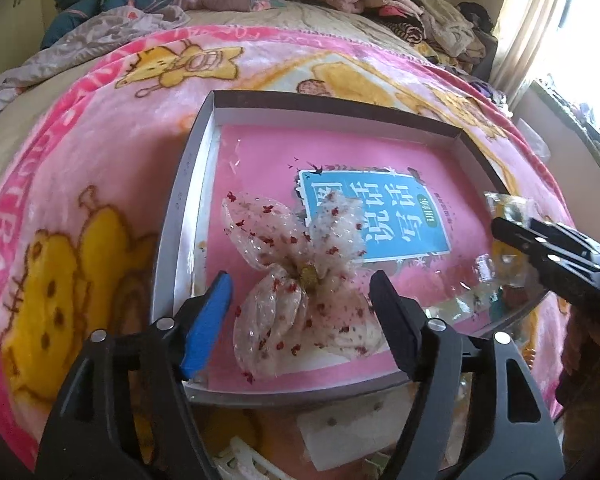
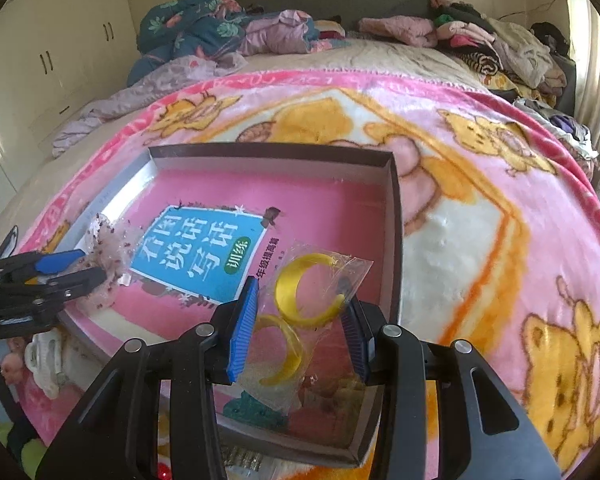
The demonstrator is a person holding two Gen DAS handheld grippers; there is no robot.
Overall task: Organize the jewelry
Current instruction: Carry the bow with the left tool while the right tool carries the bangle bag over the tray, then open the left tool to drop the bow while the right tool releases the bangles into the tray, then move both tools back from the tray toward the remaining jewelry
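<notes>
A shallow grey box [image 1: 180,200] lies on the bed with a pink book [image 1: 380,216] inside it. A sheer bow hair clip [image 1: 276,320] with red dots and a gold centre rests on the book. My left gripper [image 1: 302,284] stands open around the bow, its pads clear of the fabric on both sides. In the right wrist view my right gripper [image 2: 302,292] is shut on a clear packet [image 2: 320,264] of yellow crescent earrings, held just above the box's near right corner [image 2: 394,220]. The left gripper [image 2: 94,266] shows at the far left of that view.
A pink cartoon blanket [image 1: 100,160] covers the bed under the box. Piles of clothes [image 2: 480,48] line the far end of the bed. Cream wardrobes [image 2: 60,48] stand at the left, curtains [image 1: 540,20] at the right. White items [image 1: 240,456] lie in front of the box.
</notes>
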